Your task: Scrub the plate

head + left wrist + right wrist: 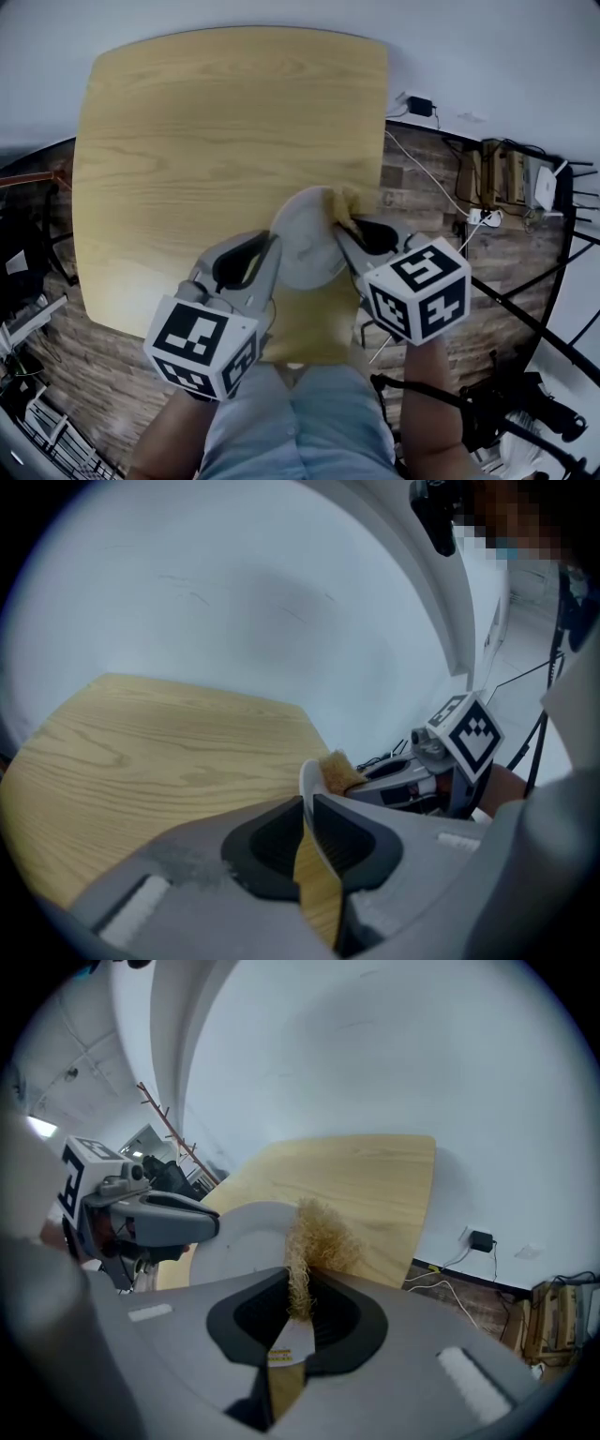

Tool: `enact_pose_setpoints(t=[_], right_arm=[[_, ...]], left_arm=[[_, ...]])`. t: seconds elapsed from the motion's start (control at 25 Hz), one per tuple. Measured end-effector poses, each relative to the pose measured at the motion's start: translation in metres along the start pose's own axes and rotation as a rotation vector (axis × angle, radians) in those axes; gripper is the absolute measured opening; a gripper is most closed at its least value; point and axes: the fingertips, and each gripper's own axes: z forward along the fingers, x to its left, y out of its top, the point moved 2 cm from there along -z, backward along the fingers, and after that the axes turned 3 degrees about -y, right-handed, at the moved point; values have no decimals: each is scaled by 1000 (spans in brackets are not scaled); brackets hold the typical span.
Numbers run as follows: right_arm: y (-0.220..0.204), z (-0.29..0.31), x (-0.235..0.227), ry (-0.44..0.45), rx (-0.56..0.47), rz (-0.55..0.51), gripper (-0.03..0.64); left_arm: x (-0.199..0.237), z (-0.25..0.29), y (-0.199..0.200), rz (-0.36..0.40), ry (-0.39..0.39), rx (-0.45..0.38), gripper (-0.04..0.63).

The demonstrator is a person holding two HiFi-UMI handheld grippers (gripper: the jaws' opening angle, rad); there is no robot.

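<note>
Pinching the left rim of the white plate (302, 246) in the left gripper (307, 803), with both jaws closed on its edge. Holding it over the near right part of the wooden table (206, 122). Clamping a tan fibrous scrubber (321, 1237) tight in the right gripper (298, 1288), pressed against the plate's far right rim.

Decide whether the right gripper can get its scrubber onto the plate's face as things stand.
Probably yes. The left gripper clamps only the plate's rim, leaving its face bare, and the scrubber in the right gripper sits at the plate's edge, nothing between.
</note>
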Motion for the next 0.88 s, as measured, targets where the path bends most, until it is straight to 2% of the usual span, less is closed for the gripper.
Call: enact_pose_setpoints(t=[0.6,0.88], right_arm=[[12,9,52,85,5,-205,38],[-1,5,83,179,11,-247,38]], left_arm=[[8,-3,2,0,9,-7,57],[6,-4,1,-1,15,-14,54]])
